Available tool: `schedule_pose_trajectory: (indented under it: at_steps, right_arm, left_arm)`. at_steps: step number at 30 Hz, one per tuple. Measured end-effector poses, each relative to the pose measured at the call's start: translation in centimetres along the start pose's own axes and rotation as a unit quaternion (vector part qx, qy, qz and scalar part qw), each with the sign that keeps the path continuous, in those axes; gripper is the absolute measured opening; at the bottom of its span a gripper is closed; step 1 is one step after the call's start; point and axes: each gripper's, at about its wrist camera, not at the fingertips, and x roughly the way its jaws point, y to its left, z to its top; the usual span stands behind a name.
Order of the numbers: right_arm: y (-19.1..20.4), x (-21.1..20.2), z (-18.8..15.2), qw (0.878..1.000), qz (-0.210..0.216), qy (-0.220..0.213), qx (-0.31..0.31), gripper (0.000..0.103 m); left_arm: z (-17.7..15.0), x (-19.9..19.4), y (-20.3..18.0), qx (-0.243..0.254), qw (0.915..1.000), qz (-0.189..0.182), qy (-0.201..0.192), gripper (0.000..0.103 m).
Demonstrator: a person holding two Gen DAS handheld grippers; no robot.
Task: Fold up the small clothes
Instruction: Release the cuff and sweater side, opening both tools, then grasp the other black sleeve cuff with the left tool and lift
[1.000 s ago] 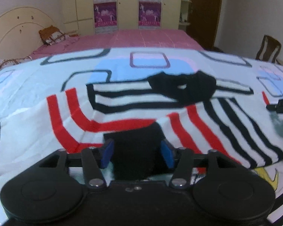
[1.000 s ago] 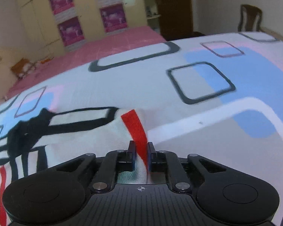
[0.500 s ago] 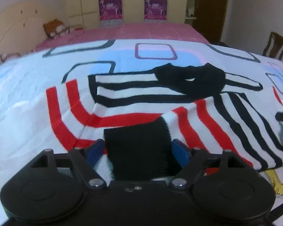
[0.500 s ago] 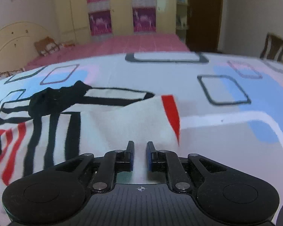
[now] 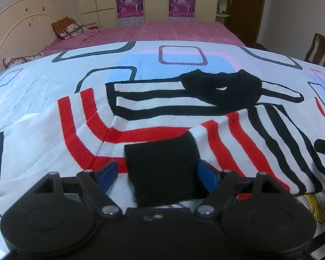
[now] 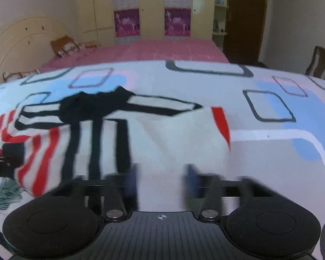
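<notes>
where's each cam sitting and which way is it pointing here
Left wrist: on the left gripper, looking down along its open blue-padded fingers at the striped knit sweater, its black cuff between them; right gripper tip at right edge.
Right wrist: on the right gripper, jaws opening, over the sweater's white side.
Shared: sweater, patterned bedsheet, pink bed, poster-covered wardrobe.

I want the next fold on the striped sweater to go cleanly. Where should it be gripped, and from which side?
Probably the black cuff of the striped sweater: it lies flat, folded across the body, between the left hand-held gripper pads, which stand clear of it. Come from the near edge, pinching its thick ribbed end. The right hand-held gripper is opening over plain white knit.
</notes>
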Motion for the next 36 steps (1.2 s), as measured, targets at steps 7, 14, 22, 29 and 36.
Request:
schedule_pose_trajectory:
  at_steps: [7,14,22,29,36]
  right_arm:
    - [2.1,0.8,-0.8,0.999,-0.02,0.028,-0.021,0.059]
    - [5.6,0.2,0.5,1.0,0.022,0.011,-0.011,0.059]
    - [10.8,1.5,1.2,0.999,0.042,0.012,-0.014,0.059]
    - [13.8,3.0,0.9,0.998,0.034,0.035,-0.047,0.059]
    - [15.4,2.2,2.2,0.998,0.047,0.01,-0.029,0.059]
  left_arm:
    - [-0.1,-1.3,1.0,0.01,0.9999,0.009,0.001,0.08]
    - [-0.2,-2.9,3.1,0.006,0.9998,0.019,-0.002,0.08]
    - [-0.3,-4.2,5.9,0.007,0.9993,0.034,-0.012,0.082]
    - [-0.5,-4.8,8.8,-0.001,0.9989,0.045,-0.012,0.083]
    - [-0.6,-4.9,11.3,-0.008,0.9984,0.055,-0.012,0.084]
